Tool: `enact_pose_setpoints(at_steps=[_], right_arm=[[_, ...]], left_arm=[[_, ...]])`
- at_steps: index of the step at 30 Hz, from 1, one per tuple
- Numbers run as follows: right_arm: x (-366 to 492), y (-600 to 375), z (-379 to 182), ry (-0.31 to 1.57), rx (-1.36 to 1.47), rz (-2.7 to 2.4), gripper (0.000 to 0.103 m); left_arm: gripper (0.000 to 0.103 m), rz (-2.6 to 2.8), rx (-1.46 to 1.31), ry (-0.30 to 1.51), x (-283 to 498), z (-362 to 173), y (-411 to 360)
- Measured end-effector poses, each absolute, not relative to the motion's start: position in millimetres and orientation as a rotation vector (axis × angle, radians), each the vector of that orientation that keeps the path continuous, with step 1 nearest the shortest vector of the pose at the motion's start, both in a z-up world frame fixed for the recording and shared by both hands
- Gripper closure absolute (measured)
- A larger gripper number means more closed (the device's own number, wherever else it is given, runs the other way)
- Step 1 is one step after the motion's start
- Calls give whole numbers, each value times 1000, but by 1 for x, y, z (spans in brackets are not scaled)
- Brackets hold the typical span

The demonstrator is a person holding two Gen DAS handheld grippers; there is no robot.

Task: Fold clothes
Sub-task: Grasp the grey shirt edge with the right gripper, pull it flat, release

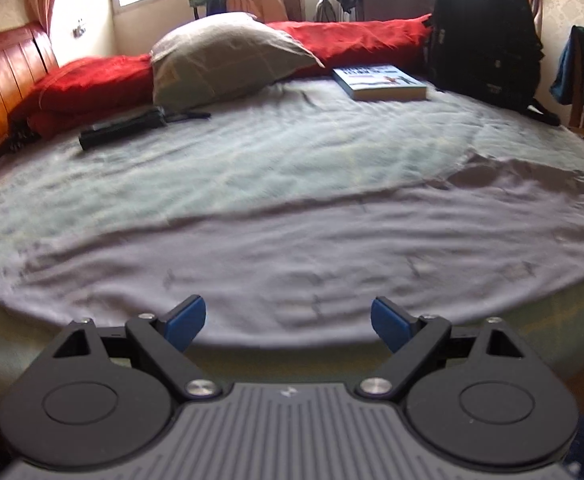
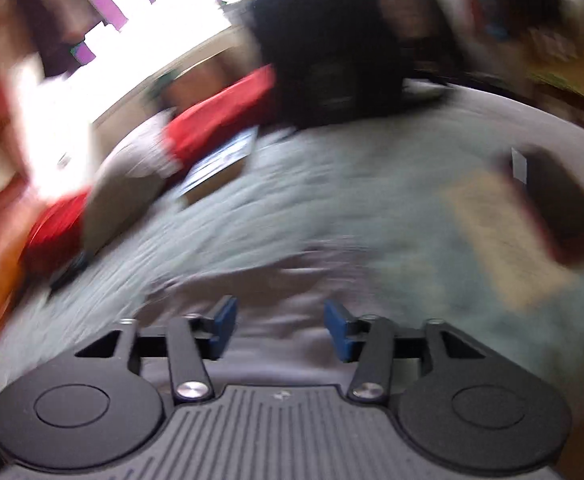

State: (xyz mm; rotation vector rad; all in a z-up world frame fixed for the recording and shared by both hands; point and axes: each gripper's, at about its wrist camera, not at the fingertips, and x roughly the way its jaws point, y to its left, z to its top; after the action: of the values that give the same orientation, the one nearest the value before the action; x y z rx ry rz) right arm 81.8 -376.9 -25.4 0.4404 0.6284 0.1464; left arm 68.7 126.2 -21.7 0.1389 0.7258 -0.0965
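A grey-purple garment (image 1: pixel 311 248) lies spread flat on the pale green bedsheet (image 1: pixel 212 160), reaching to the bed's near edge. My left gripper (image 1: pixel 288 322) stands open just above the garment's near hem, nothing between its blue pads (image 1: pixel 186 320). The right wrist view is heavily blurred and tilted. There my right gripper (image 2: pixel 280 330) is open over the grey garment (image 2: pixel 276 292), its blue pads (image 2: pixel 224 328) apart and holding nothing.
At the back of the bed lie a grey pillow (image 1: pixel 220 60), red bedding (image 1: pixel 92 84), a book (image 1: pixel 379 82), a black backpack (image 1: pixel 487 32) and a dark long object (image 1: pixel 122 128). A wooden headboard (image 1: pixel 4 76) is at left. A brown folded item (image 2: pixel 531 216) lies right.
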Motion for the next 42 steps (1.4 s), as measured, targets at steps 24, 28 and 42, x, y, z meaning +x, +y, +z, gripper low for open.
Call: enact_pose_setpoints(at_steps=[24,28,42], right_arm=[[271,-79,-58,806,-451,1073,80],[261,-76,-58,772,-494,1071,97],[272,-80,-62,768,-382,960,99]], left_arm=[[13,-336,99,749,103,-43,111],[13,-321,103,752,105,-45,110],[13,-300,125,792,109,-53,105]])
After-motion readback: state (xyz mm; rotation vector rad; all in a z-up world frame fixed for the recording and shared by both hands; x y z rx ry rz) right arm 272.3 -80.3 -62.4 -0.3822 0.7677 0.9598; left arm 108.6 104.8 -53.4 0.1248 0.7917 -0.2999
